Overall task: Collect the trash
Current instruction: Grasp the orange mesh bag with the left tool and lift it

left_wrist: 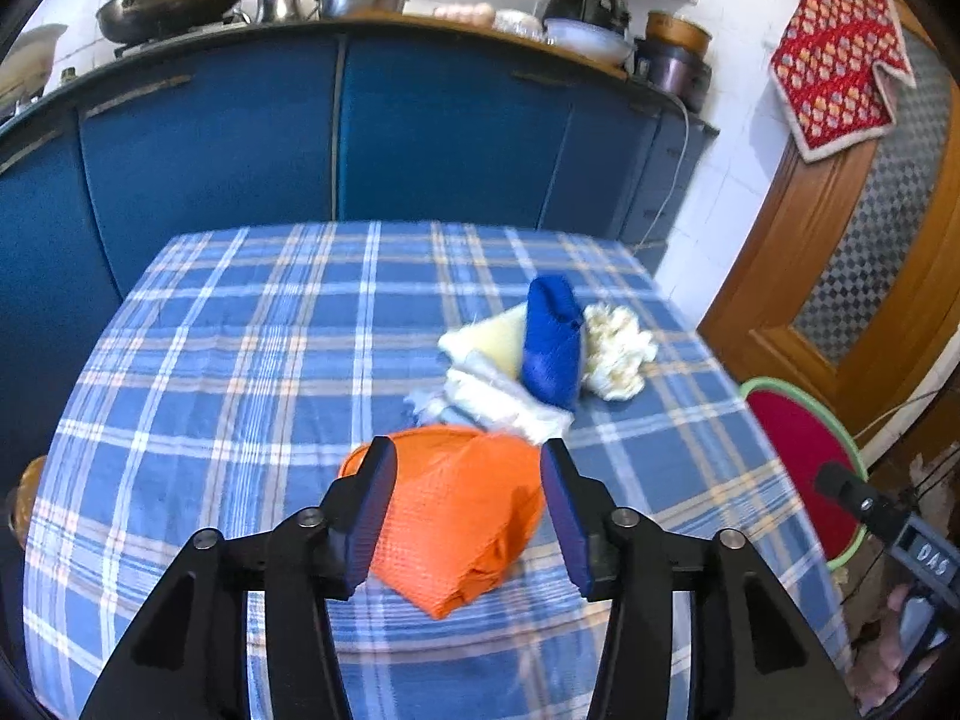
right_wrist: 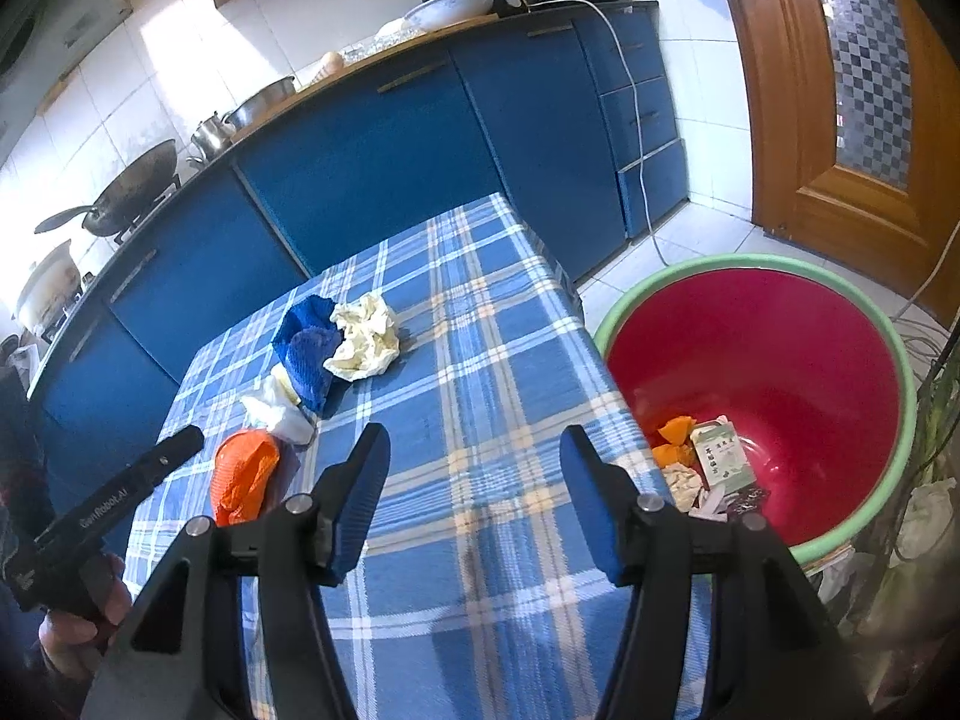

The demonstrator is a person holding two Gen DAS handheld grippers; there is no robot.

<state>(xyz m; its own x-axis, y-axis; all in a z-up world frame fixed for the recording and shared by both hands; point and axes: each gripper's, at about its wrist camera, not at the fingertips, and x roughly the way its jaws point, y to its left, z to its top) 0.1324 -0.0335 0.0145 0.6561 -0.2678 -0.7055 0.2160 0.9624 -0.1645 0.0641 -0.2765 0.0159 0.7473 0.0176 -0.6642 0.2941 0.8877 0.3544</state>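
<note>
An orange cloth-like wad (left_wrist: pixel 462 516) lies on the blue plaid table (left_wrist: pixel 240 360) between the open fingers of my left gripper (left_wrist: pixel 468 468); the fingers stand on both sides of it without closing. It also shows in the right wrist view (right_wrist: pixel 243 474). Behind it lie a white crumpled piece (left_wrist: pixel 498 402), a blue cloth (left_wrist: pixel 552 342) and a cream crumpled paper (left_wrist: pixel 618 354). My right gripper (right_wrist: pixel 474 450) is open and empty above the table's right part. A red bucket with a green rim (right_wrist: pixel 774 372) stands on the floor right of the table, with several scraps inside.
Blue kitchen cabinets (left_wrist: pixel 360 132) run behind the table, with a wok (left_wrist: pixel 174 0) and pots on the counter. A wooden door (right_wrist: pixel 840 90) is at the right. A white cable (right_wrist: pixel 636 138) hangs down the cabinet. Clutter lies right of the bucket.
</note>
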